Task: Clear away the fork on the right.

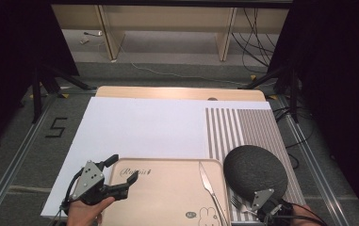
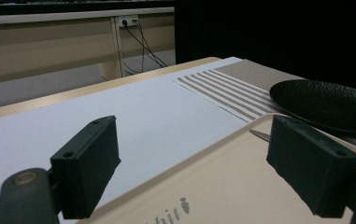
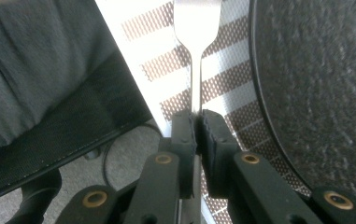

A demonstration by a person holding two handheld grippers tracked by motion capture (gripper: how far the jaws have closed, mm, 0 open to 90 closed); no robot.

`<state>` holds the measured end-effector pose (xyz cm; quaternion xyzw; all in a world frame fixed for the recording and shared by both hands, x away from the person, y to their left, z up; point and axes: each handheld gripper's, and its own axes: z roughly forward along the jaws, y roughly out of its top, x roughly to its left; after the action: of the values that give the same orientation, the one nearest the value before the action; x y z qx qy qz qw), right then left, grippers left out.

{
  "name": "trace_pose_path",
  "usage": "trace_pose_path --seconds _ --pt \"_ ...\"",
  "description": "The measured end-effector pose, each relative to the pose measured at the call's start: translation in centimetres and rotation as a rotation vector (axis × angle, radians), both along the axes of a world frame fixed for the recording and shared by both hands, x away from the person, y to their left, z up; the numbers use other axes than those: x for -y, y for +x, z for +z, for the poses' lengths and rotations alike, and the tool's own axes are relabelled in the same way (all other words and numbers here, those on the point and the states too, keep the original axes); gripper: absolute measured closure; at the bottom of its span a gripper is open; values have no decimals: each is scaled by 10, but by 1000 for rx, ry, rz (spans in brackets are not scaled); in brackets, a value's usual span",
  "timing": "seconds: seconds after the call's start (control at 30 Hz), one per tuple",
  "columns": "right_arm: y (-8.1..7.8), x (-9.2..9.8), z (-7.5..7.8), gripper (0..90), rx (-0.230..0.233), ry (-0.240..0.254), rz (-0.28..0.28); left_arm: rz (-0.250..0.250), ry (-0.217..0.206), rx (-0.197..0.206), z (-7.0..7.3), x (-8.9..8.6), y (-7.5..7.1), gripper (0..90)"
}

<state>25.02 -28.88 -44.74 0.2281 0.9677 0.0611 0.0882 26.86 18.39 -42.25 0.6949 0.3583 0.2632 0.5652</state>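
Fork handle [image 3: 195, 79] sits pinched between the pads of the right claw [image 3: 196, 122], jaws clamped on it w/ no gap. In the high view that claw [image 1: 260, 205] is at the near right corner of the worktop, tines of the fork [image 1: 237, 204] pointing left toward the tray. Fork lies over the striped placemat [image 3: 166, 65], just beside the rim of the black plate [image 3: 316, 79]; plate edge runs close along one side of the handle, so little room that way. On the other side of the claw: dark fabric, close by.

Outward from there: black plate [image 1: 255, 169] on the placemat [image 1: 243, 127], touching or nearly touching the right edge of the beige tray [image 1: 163, 197]. Knife [image 1: 209, 184] lies on the tray along its right side, tip pointing away from the person, between tray centre and plate.

Left claw [image 1: 116, 176] is wide open, nothing between the pads, hovering at the tray's near-left corner; one jaw over the white sheet [image 2: 133, 116], the other over the tray [image 2: 222, 182].

Open room: the white sheet [image 1: 139, 127] is bare across the middle & far side of the worktop; tray centre also bare. Worktop far edge [image 1: 177, 92] shows as a wood strip beyond the sheet. Floor, cables, tripod legs beyond that.
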Motion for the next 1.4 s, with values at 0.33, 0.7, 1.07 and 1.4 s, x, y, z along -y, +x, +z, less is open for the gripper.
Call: trace_pose_path --seconds 0.33,0.7,1.07,1.4 --pt "-2 -4 15 848 44 107 18 2 1 2 0 0 0 162" --pt "5 -13 33 848 67 340 -35 2 3 3 0 0 0 163" --pt "18 -43 46 849 48 509 -48 2 4 5 0 0 0 163" --pt "24 -77 48 849 -3 566 -16 1 5 7 1 0 -1 162"
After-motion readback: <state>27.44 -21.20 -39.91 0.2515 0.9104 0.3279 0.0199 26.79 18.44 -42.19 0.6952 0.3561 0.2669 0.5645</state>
